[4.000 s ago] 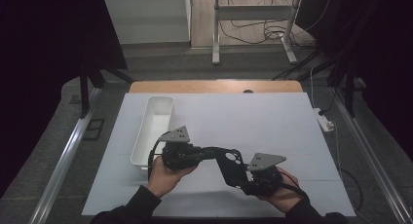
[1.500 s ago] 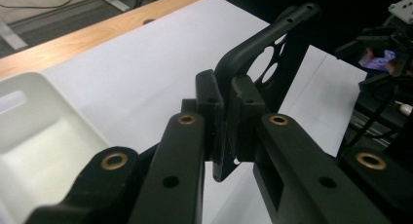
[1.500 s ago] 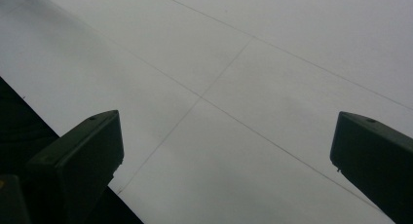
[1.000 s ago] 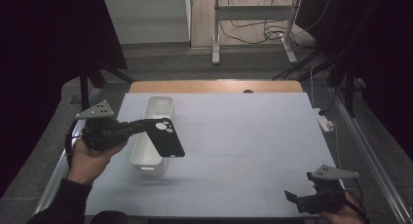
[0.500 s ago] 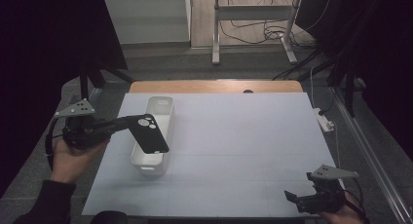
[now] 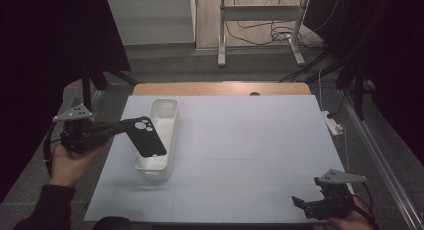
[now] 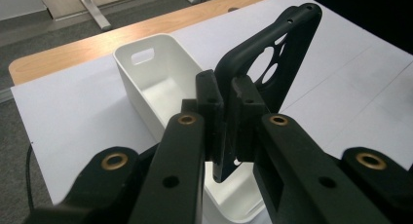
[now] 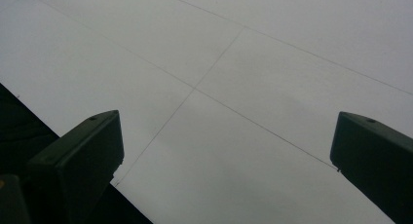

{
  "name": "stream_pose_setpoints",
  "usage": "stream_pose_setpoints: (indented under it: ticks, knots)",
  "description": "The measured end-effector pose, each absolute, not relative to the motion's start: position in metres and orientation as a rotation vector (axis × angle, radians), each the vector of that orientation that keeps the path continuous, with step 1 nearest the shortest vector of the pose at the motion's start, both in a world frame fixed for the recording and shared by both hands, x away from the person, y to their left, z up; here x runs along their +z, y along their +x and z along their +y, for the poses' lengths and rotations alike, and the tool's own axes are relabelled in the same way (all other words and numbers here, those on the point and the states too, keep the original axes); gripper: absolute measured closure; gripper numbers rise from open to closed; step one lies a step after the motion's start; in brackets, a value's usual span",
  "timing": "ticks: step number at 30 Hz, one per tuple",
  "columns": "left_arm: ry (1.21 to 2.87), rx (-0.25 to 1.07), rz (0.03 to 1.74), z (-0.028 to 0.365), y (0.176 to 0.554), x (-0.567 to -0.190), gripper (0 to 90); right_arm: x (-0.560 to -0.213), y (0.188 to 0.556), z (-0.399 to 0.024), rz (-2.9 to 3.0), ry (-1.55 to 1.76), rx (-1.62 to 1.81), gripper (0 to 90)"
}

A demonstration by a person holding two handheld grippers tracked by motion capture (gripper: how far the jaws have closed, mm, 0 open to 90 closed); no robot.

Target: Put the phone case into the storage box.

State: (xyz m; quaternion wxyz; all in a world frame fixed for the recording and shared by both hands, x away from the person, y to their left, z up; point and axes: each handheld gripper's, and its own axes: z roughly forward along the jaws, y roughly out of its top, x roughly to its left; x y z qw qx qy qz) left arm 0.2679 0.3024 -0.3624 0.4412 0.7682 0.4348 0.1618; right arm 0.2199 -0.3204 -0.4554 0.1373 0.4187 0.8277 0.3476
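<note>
Case swung left: my left gripper (image 6: 116, 128), clamped on the black phone case (image 6: 145, 136), now hangs it over the white bin (image 6: 167, 121), ready to drop. Right gripper (image 6: 305, 204) idle, jaws wide apart.

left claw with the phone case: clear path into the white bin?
Probably yes. The left claw holds the phone case right above the open white bin, with nothing between them; the right claw sits far away.

White bin (image 6: 161, 140) blocks left side; mat (image 6: 250, 150) right, seemingly open.
</note>
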Motion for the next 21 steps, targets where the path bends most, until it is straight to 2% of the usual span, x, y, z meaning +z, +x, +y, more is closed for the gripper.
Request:
stream_pose_setpoints:
  ticks: [21]
  knots:
    - [1.946, 0.439, 1.087, 0.297, 0.298, -0.381, 84.0, -0.454, 0.218, -0.324, 2.377, 1.230, 1.012, 0.0]
